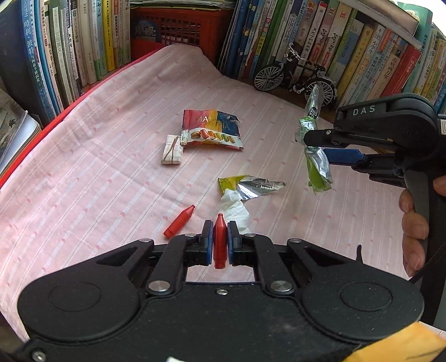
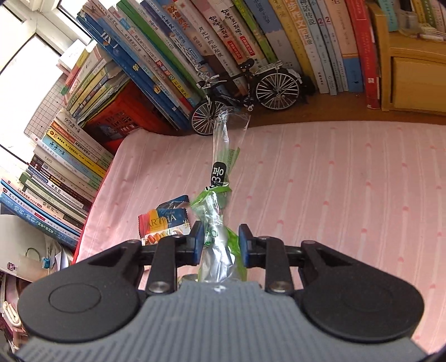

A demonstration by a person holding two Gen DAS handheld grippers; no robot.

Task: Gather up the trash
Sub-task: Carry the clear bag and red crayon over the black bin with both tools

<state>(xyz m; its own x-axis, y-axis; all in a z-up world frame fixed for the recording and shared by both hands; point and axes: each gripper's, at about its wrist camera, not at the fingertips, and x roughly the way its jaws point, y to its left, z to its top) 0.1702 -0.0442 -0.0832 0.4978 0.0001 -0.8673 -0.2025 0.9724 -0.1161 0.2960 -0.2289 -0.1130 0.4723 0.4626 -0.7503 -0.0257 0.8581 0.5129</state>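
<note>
Green wrapper [image 1: 316,156]: I am seeing it hanging clear of the cloth at the right of the left wrist view, twisted and foil-lined, with a clear plastic tail sticking up; in the right wrist view it is running up the centre of the frame.
Right gripper [image 2: 220,239]: I am pinching the green wrapper with it; the crumpled foil is filling the gap between the blue pads, so the jaws are standing partly apart around it.
Right hand [image 1: 415,222]: fingers are wrapping the gripper's handle at the right edge of the left wrist view.
Red cap [image 1: 219,241]: I am holding it upright, low in the centre of the left wrist view.
Left gripper [image 1: 220,236]: its jaws are pressing together on the red cap, pads touching both sides.
Second red cap [image 1: 179,221]: it is lying tilted on the cloth, just left of the left gripper's fingers.
Torn yellow-and-foil wrapper [image 1: 251,186]: it is lying flat near the centre of the frame, touching the white tissue [image 1: 235,213] below it.
Macaron packet [image 1: 211,129]: it is resting on the cloth above centre, its lower left corner beside the small folded paper packet [image 1: 172,149].
Pink striped cloth [image 1: 97,156]: it is covering the surface under all the litter.
Model bicycle [image 2: 248,96]: it is standing at the cloth's far edge, against the books.
Books [image 2: 172,47]: they are lining the back and left of both views, with a red crate [image 1: 181,26] between them at upper centre of the left wrist view.
</note>
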